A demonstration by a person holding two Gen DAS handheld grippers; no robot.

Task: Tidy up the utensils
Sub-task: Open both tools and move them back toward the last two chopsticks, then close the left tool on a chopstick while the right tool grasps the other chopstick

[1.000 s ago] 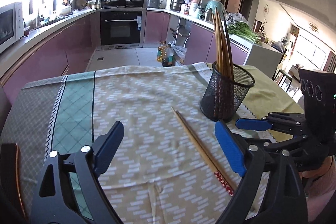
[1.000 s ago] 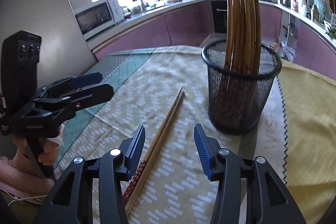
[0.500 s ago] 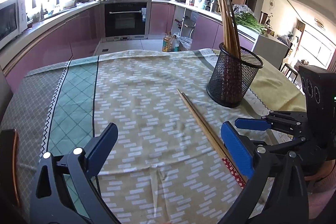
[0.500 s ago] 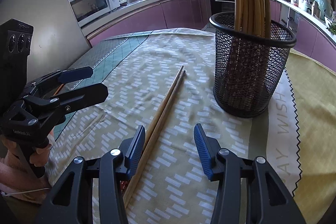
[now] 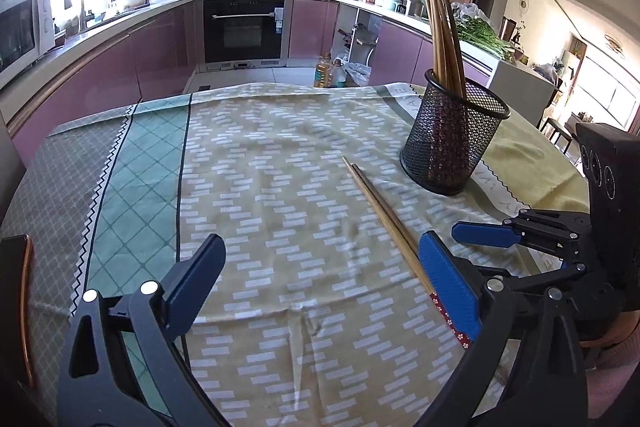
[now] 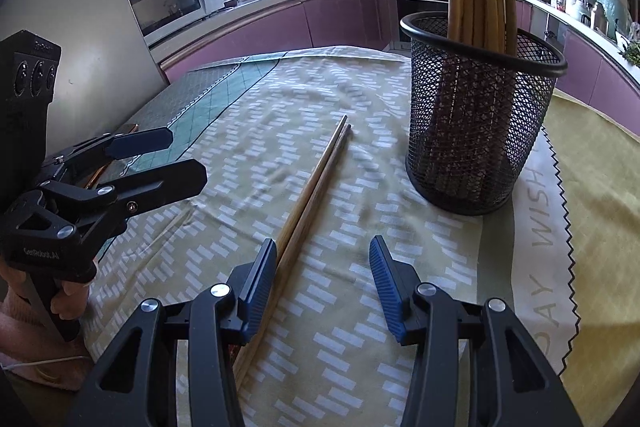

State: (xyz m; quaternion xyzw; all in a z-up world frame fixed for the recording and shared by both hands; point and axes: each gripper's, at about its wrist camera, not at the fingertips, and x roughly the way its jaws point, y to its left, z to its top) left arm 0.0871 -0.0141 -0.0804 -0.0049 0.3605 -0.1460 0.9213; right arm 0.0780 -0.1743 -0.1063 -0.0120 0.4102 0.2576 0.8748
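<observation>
A pair of wooden chopsticks (image 5: 384,213) lies side by side on the patterned tablecloth (image 5: 260,187); it also shows in the right wrist view (image 6: 316,175). A black mesh holder (image 5: 452,143) with several chopsticks upright in it stands beyond them, and shows in the right wrist view (image 6: 476,115). My left gripper (image 5: 320,279) is open and empty above the cloth, left of the chopsticks' near end. My right gripper (image 6: 324,279) is open and empty, its left finger beside the chopsticks' near part. It also appears at the right of the left wrist view (image 5: 492,233).
The table's round edge runs near the holder on the right. A dark object with a copper rim (image 5: 16,303) lies at the left edge. My left gripper (image 6: 132,163) sits left of the chopsticks in the right wrist view. Kitchen counters and an oven stand behind.
Both grippers have drawn back toward the near side and risen a little; the holder and chopsticks look farther away. Both stay open. The chopsticks have not moved.
</observation>
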